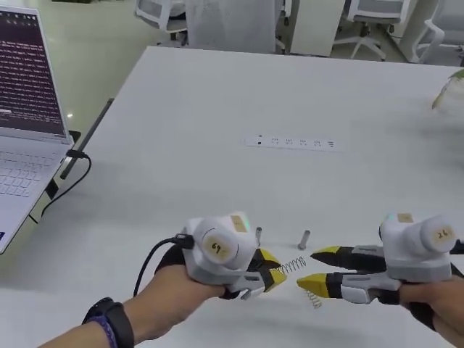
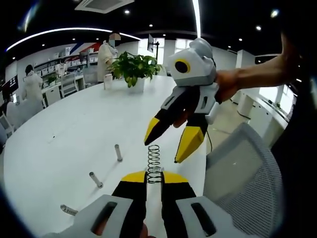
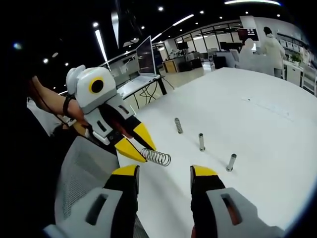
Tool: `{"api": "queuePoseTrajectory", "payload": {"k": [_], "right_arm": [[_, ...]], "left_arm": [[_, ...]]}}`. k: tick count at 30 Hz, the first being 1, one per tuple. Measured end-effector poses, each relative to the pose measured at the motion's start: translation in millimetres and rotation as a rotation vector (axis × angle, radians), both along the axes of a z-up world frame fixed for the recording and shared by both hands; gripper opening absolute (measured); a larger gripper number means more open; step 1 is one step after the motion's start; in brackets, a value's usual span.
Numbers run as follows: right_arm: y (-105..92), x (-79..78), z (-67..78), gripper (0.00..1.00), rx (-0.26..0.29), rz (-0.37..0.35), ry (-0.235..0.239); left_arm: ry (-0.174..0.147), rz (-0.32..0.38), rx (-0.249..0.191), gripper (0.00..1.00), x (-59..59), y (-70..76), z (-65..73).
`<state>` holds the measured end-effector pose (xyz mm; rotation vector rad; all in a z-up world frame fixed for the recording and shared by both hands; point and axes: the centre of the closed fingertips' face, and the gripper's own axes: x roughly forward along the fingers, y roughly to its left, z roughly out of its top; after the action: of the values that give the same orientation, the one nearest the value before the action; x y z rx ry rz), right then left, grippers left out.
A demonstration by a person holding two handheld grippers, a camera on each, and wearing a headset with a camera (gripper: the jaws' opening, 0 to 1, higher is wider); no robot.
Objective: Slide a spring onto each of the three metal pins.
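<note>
Head view, near edge of a wide white bench [image 1: 181,109]: left tongs [image 1: 275,274] clamped on one end of a spring [image 1: 291,265]. Long axis roughly level, running left to right, free end aimed at the gap of the right tongs [image 1: 319,268], spread apart just beside it. In the left gripper view, same spring in line with its tongs, coils sticking straight out past the yellow tips. A second spring [image 1: 312,297] flat on the bench beneath the right tongs. Just beyond, two bare metal pins upright and side by side, left pin [image 1: 259,233] and right pin [image 1: 304,238]. In the right gripper view, a third upright [image 3: 178,125] in the same row, coiled along its length. Farther back, a white power strip [image 1: 290,142] across the bench's middle and an open laptop [image 1: 25,109] at its left edge. Beyond, office chairs [image 1: 366,22], a potted plant [image 2: 131,67] toward the bench's far end, long ceiling lights over an open-plan room.
</note>
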<state>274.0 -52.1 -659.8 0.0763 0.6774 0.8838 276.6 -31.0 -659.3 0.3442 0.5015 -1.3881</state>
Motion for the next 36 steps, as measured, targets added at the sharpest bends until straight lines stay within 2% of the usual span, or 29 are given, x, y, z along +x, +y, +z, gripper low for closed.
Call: {"api": "queuePoseTrajectory", "payload": {"k": [8,14,27,36], "right_arm": [[6.4,-2.6,5.2,0.25,0.046,0.016,0.004],[10.8,-6.8,5.8,0.19,0.068,0.038,0.019],[11.2,-10.1,9.1,0.12,0.098,0.052,0.046],[14.0,-12.0,12.7,0.11,0.089,0.082,0.061]], "left_arm": [[-0.006,-0.026,-0.001,0.02,-5.8,-2.8,1.7],[-0.015,-0.050,0.001,0.02,-9.4,-4.6,2.5],[-0.019,-0.086,0.010,0.02,-15.4,-3.3,-0.1],[-0.023,-0.104,0.011,0.02,-16.7,-4.9,-0.4]]}}
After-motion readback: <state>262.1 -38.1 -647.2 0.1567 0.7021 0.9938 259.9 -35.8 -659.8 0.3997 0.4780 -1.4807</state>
